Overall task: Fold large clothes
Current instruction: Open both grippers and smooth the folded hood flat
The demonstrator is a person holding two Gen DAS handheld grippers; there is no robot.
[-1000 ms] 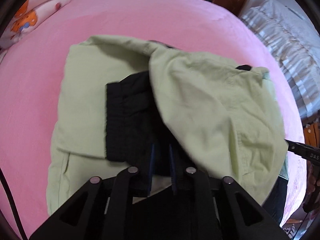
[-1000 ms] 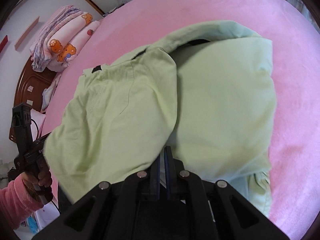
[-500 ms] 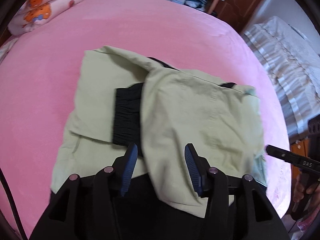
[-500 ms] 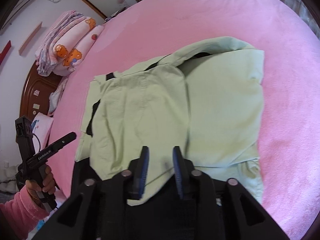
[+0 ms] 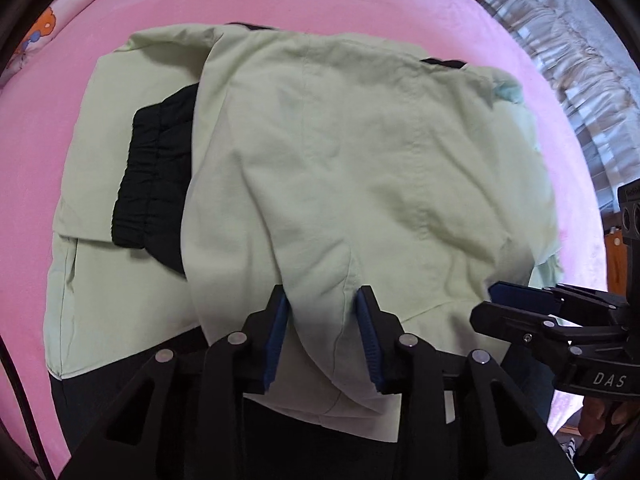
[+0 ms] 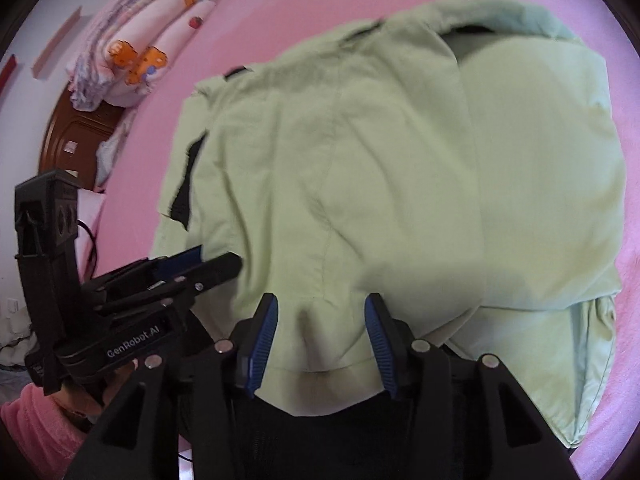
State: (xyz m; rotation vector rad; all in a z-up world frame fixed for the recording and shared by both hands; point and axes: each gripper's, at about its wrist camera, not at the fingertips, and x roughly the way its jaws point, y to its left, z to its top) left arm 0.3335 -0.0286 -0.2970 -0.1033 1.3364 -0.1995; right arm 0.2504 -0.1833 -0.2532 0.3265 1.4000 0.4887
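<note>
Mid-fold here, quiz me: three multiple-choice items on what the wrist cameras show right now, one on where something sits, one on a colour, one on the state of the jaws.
1. Where does the black cuff lie?
A. on the pale green garment, left of its folded-over flap
B. on the bare pink bedspread
C. on the stacked quilts

2. What colour are the gripper pads?
A. red
B. blue
C. white

3. How do both jaws stand?
A. shut on cloth
B. one open, one shut
C. both open, cloth edge between

Answers: 1 A, the left wrist view shows it on green cloth beside the flap; 2 B, blue ribbed pads in both views; 3 C, left gripper and right gripper show wide gaps.
</note>
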